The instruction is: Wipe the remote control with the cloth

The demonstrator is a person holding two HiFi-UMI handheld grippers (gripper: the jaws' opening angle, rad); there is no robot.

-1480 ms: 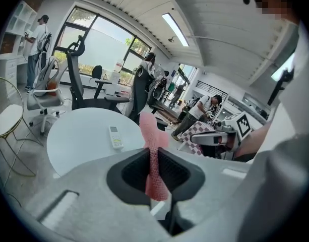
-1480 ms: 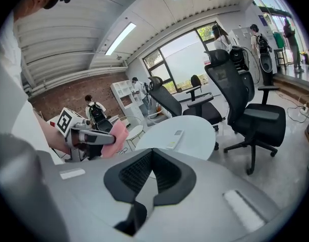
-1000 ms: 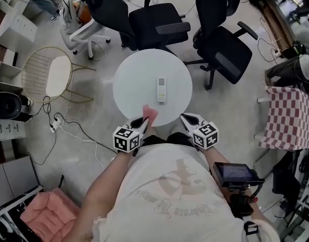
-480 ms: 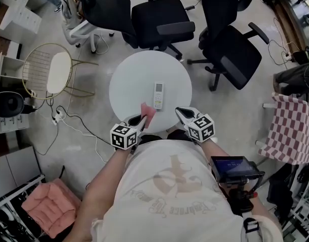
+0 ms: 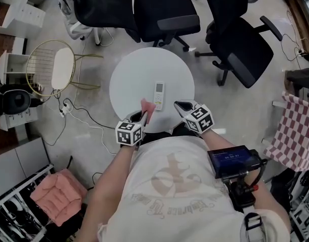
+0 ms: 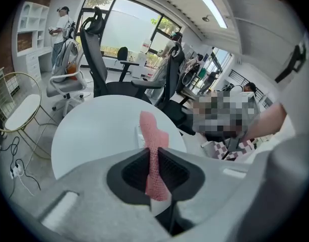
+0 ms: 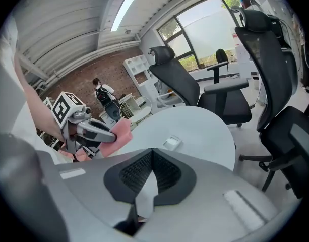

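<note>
A white remote control point(image 5: 158, 95) lies on the round white table point(image 5: 134, 74), right of its middle; it also shows as the remote control point(image 7: 172, 143) in the right gripper view. My left gripper point(image 5: 143, 116) is shut on a pink cloth point(image 5: 147, 107) point(image 6: 153, 150), which sticks up between its jaws at the table's near edge, just left of the remote. My right gripper point(image 5: 178, 105) is shut with nothing in it, over the near edge just right of the remote. The cloth point(image 7: 118, 133) and left gripper point(image 7: 94, 130) show at the left of the right gripper view.
Two black office chairs point(image 5: 164, 11) point(image 5: 240, 44) stand beyond the table, and a gold wire chair point(image 5: 48, 69) stands at its left. Cables point(image 5: 78, 117) lie on the floor. A checked cloth point(image 5: 298, 135) is at the right. A person stands far off point(image 7: 101, 95).
Both grippers have moved forward over the table's near edge toward the remote, sinking a little. The cloth stays clamped in the left gripper; the right stays shut.
</note>
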